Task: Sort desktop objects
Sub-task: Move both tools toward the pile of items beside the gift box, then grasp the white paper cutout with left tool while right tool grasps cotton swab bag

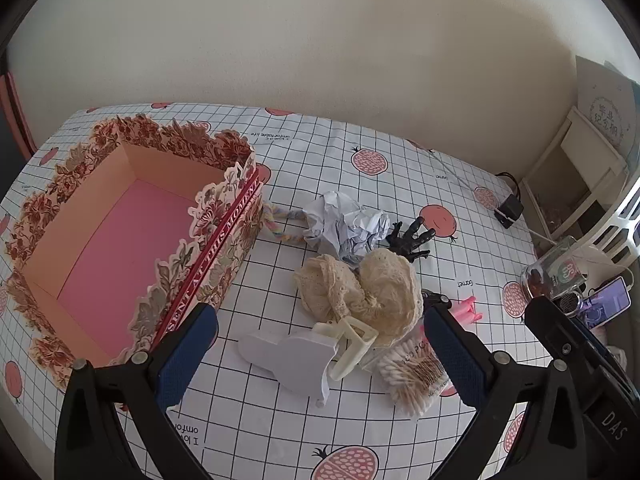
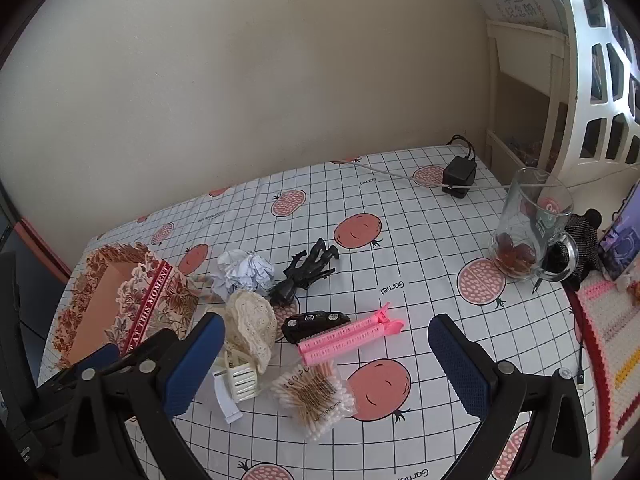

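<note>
Both blue-padded grippers, left (image 1: 318, 350) and right (image 2: 322, 364), hang spread and empty above the small clutter heaped beside the empty floral cardboard box (image 1: 120, 236), so I would pinch the clear cotton-swab packet (image 2: 314, 394) squarely across its middle.

wall (image 2: 248, 72): plain cream, fills upper frame | table cover (image 1: 360, 148): white grid cloth, pink fruit print, runs up to wall | cream shelf unit (image 2: 524, 64): upper right corner | white lattice panel (image 2: 600, 80): far right | light: soft, even
</note>
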`<state>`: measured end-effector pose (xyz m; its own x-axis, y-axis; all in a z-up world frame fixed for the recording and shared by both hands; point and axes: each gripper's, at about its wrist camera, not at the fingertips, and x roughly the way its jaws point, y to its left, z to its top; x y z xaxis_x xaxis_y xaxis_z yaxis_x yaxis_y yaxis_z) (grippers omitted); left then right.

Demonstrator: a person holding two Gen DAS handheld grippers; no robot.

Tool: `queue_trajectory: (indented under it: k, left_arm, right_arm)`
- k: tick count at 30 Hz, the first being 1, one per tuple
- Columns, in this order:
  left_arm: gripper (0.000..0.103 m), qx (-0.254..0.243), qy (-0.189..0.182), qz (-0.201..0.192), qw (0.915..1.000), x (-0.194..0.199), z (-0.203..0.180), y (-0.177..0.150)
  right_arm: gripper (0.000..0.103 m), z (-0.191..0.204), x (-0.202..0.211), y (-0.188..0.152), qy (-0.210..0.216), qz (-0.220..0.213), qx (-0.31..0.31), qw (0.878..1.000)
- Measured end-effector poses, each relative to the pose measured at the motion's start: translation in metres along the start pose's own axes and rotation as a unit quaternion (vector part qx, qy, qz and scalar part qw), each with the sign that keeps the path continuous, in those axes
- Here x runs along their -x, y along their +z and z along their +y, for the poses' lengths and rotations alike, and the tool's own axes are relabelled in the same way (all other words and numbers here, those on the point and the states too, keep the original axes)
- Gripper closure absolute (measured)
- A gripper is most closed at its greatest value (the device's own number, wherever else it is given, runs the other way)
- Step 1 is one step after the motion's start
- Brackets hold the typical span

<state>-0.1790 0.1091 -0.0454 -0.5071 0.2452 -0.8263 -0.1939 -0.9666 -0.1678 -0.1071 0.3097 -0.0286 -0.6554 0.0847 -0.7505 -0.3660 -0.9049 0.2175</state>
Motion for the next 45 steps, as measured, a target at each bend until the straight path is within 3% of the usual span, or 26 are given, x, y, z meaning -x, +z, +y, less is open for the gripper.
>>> queue_trajectory:
  k: [10, 17, 22, 28, 32, 38, 43, 45]
  left_arm:
    - [0.0, -0.007, 0.012, 0.045, 0.9989, -0.037, 0.008, -0.021]
    - [0.0, -0.014, 0.019, 0.091, 0.9956, -0.064, 0.017, -0.035]
    - [0.001, -0.015, 0.02, 0.116, 0.9929, -0.08, 0.019, -0.042]
    - [0.004, -0.035, 0.035, 0.115, 0.9922, -0.086, 0.015, -0.045]
    - [0.005, -0.035, 0.035, 0.118, 0.9918, -0.089, 0.019, -0.045]
    - [0.019, -0.018, 0.037, 0.135, 0.99, -0.097, 0.026, -0.046]
    - [0.031, -0.016, 0.046, 0.129, 0.9904, -0.094, 0.031, -0.045]
    - [0.042, -0.022, 0.058, 0.125, 0.9902, -0.093, 0.031, -0.045]
  right_arm:
    - [0.0, -0.013, -0.044, -0.029, -0.001, 0.089, -0.016, 0.996]
    - [0.009, -0.014, -0.069, -0.048, 0.003, 0.144, -0.025, 0.989]
    - [0.014, -0.017, -0.08, -0.056, 0.003, 0.168, -0.034, 0.985]
    - [0.018, -0.02, -0.092, -0.063, 0.01, 0.184, -0.046, 0.982]
    - [0.023, -0.013, -0.091, -0.064, 0.009, 0.173, -0.032, 0.984]
    - [0.039, 0.006, -0.092, -0.067, 0.017, 0.169, 0.002, 0.985]
    - [0.052, 0.003, -0.09, -0.067, 0.036, 0.176, -0.029, 0.983]
    - [0.056, 0.002, -0.089, -0.067, 0.041, 0.176, -0.037, 0.983]
